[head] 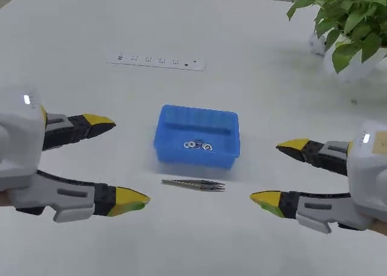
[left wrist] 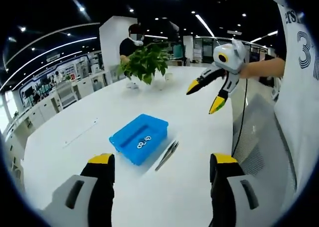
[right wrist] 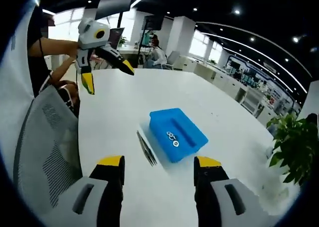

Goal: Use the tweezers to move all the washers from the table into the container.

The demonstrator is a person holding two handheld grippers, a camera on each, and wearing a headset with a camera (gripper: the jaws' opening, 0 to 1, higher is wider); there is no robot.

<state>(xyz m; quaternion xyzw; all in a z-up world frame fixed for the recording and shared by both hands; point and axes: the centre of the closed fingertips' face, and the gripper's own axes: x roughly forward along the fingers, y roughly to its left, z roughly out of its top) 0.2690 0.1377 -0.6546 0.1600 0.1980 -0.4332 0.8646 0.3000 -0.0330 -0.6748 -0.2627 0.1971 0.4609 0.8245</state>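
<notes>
white tabletop [head: 84, 28] spreads across the head view, leafy plant [head: 347, 22] in the upper right corner. left claw [head: 128, 161] sits at the left edge, jaws wide apart, nothing in them. right claw [head: 266, 172] at the right edge, just as wide and empty. blue container [head: 193, 156] dead centre, tweezers [head: 193, 184] flat on the tabletop just below it, washers [head: 198, 145] clustered inside the container.

Left gripper [head: 128, 161], right gripper [head: 266, 172]: fingers [head: 97, 121] spread
</notes>
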